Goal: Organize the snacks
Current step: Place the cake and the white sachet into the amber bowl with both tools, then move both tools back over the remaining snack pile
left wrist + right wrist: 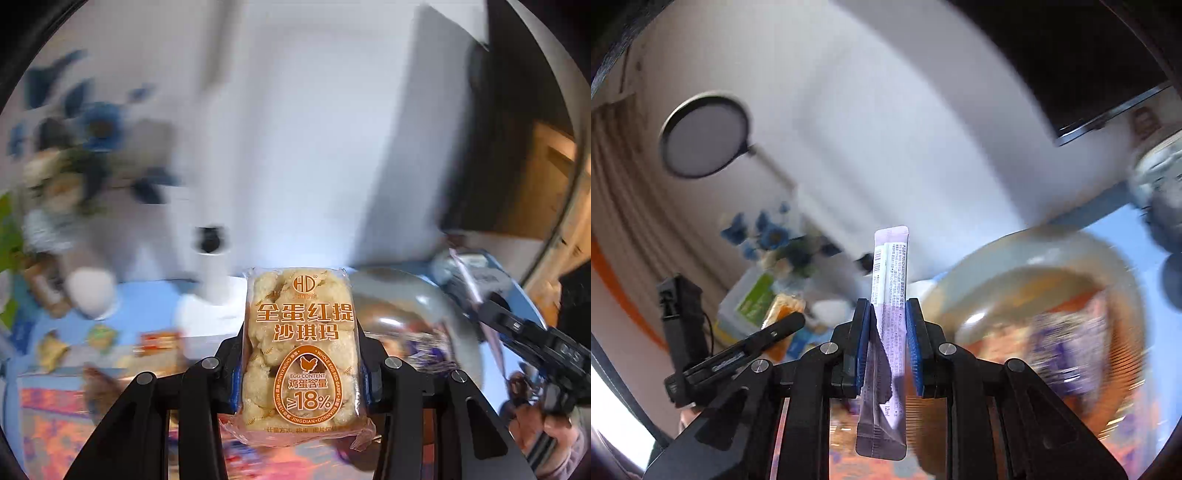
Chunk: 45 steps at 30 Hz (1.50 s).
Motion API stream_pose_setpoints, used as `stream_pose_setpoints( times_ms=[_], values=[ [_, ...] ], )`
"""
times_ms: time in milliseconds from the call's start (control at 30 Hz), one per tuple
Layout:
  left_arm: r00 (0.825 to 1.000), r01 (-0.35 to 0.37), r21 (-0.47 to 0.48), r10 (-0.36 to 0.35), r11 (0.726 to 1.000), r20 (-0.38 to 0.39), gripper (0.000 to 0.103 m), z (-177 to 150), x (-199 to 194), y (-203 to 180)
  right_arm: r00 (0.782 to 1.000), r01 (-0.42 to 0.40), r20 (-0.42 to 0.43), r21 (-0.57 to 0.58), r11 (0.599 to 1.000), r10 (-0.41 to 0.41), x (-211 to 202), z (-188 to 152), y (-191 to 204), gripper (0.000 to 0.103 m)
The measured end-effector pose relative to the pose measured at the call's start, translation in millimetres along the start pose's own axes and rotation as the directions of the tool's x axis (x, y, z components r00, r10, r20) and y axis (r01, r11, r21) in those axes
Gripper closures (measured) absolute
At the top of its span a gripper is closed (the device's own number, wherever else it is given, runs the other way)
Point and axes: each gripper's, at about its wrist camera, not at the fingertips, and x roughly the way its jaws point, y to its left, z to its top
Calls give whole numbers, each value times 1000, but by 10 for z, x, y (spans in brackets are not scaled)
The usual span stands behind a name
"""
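Note:
My left gripper (301, 354) is shut on a clear packet of sachima egg cake (301, 343) with orange print, held upright above the table. My right gripper (888, 332) is shut on a long pale purple stick sachet (889, 295), held upright. A round grey bowl (964, 280) with purple and orange snack packets in it lies to the right of the right gripper; it also shows in the left wrist view (421, 295). The right gripper body (532, 332) shows at the right of the left wrist view. Both views are blurred by motion.
Loose small snack packets (103, 339) lie on the light blue table (147, 295) at the left. A vase of blue flowers (92, 147), a white cup (92, 291) and a white bottle (214, 266) stand at the back. A patterned orange cloth (48, 424) lies near.

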Motion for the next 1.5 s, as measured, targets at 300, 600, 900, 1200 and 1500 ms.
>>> stream_pose_setpoints(
  times_ms=[300, 600, 900, 1200, 1500],
  values=[
    [993, 54, -12, -55, 998, -109, 60, -137, 682, -534, 979, 192, -83, 50, 980, -188, -52, 113, -521, 83],
    [994, -55, -76, 47, 996, -100, 3, -35, 573, -212, 919, 376, -117, -26, 926, -376, 201, 136, -323, 6],
    [984, -179, -46, 178, 983, -31, 2, -61, -112, 656, 911, 368, -117, -207, 907, -396, 407, -102, 598, 3],
    [963, -267, -85, 262, 960, -60, 0, -659, -573, 1667, 916, 211, -273, -293, 932, -293, 913, -1017, 1222, 2],
    [963, -251, -133, 233, 959, -139, 0, -1232, -453, 2029, 915, 185, -319, -207, 961, -245, 1193, -1773, 1018, 1]
  ],
)
